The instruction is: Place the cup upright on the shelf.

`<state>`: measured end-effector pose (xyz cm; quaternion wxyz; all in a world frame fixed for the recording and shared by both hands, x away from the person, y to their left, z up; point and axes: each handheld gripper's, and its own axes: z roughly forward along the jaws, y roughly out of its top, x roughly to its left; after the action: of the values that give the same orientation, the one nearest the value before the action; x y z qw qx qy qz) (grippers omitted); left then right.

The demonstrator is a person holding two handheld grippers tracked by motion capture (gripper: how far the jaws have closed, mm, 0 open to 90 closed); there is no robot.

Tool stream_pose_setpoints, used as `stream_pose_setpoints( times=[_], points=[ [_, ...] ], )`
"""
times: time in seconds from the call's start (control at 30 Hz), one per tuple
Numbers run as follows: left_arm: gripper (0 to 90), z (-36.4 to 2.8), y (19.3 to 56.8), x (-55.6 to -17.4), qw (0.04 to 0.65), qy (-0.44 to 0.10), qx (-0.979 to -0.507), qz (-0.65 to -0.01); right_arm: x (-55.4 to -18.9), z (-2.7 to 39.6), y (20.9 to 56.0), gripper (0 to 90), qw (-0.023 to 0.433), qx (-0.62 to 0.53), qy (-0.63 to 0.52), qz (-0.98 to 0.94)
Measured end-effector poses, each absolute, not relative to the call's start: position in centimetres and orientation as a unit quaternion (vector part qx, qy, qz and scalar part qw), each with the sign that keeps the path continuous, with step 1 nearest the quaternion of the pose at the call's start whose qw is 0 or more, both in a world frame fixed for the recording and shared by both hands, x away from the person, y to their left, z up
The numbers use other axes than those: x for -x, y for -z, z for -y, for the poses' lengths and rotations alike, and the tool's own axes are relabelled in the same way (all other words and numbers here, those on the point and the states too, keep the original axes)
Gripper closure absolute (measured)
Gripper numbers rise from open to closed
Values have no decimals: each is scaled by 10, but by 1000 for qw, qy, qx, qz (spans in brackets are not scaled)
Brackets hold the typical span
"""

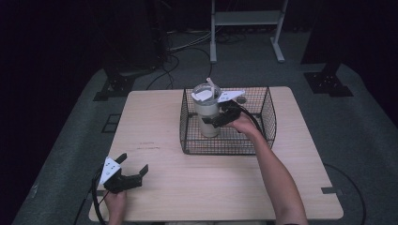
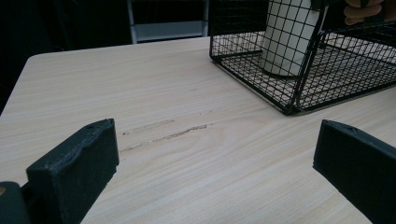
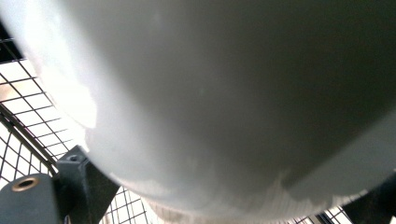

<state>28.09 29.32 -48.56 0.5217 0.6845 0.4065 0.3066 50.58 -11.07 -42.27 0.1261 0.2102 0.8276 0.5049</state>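
Observation:
A white tumbler (image 1: 204, 111) with a lid and a straw stands upright inside a black wire basket (image 1: 265, 104) on the far half of the wooden table (image 1: 197, 187). My right gripper (image 1: 214, 120) reaches into the basket from the right and is shut on the tumbler's body. In the right gripper view the tumbler (image 3: 210, 93) sits pressed between both jaws. My left gripper (image 1: 133, 163) rests low at the table's front left, open, with nothing between its fingers. In the left gripper view the basket (image 2: 299, 88) and the tumbler (image 2: 287, 37) lie ahead to the right.
Bare wood stretches between my left gripper (image 2: 215, 154) and the basket. A faint scuff mark (image 2: 168, 133) runs across the wood. Beyond the table a grey carpet holds cables and a metal stand (image 1: 246, 21).

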Motion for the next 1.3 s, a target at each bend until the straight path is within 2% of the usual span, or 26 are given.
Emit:
stream_pose_setpoints(
  times=[0.67,0.83,1.3],
  points=[
    [0,-293,486,-280,521,-307,-685,-406,-496,126,417,93,131,-213,-481,-841],
    [0,-292,486,-280,520,-307,-685,-406,-490,133,409,132,132,-215,-480,-840],
    [0,-292,486,-280,520,-308,-685,-407,-483,152,395,131,128,-239,-477,-836]
  ],
)
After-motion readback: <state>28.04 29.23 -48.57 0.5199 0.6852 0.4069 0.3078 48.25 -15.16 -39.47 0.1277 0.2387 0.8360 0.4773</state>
